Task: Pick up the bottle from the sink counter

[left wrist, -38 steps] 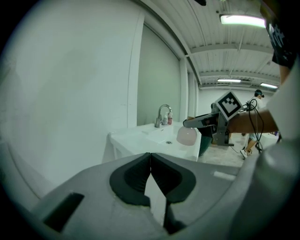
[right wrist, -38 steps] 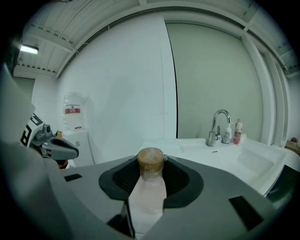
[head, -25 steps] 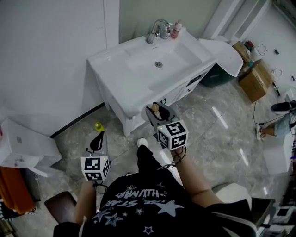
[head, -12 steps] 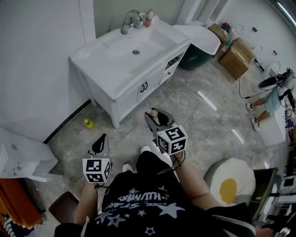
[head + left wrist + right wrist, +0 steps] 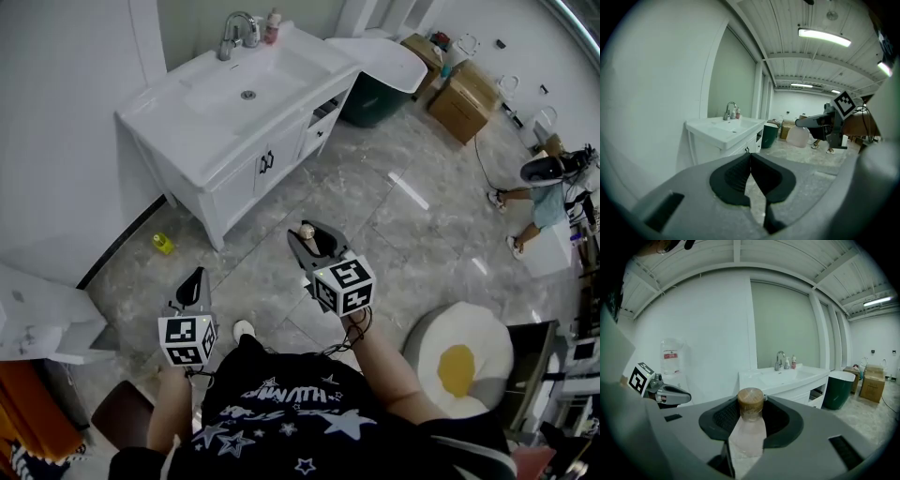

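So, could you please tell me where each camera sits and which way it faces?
Head view: on the person's head, looking steeply down at the floor; shows torso, forearms, left gripper, right gripper clamping the bottle.
Left gripper view: on that gripper, along its closed jaws towards the sink counter.
Right gripper view: on that gripper, along jaws and bottle towards the counter.
Shared: all show the sink counter.
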The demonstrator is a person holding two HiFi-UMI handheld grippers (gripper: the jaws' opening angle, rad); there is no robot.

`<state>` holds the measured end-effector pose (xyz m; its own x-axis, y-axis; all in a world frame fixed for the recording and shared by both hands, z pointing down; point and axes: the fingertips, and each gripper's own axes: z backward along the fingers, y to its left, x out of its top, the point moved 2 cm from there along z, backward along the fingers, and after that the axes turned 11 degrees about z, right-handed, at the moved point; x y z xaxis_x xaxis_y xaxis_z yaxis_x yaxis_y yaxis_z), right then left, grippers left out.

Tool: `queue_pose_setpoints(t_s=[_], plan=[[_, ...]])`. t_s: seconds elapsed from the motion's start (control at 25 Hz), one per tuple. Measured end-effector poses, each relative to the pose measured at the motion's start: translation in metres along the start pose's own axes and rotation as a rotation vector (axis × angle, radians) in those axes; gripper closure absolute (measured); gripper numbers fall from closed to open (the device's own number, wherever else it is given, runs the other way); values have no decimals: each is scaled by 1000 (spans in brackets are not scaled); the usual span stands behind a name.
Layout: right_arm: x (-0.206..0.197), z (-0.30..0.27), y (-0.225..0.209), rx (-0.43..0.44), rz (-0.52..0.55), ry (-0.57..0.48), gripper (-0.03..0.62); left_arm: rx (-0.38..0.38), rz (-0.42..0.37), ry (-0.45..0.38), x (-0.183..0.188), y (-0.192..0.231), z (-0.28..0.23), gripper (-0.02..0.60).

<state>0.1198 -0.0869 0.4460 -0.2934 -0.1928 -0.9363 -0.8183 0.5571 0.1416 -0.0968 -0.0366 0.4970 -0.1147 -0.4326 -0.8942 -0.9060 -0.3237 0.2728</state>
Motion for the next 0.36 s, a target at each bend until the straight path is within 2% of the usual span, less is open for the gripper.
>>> queue_pose_setpoints(t_s=[0.36], plan=[[-42, 97, -14, 24, 3, 29, 453, 11, -9, -9, -30, -90, 31, 565]])
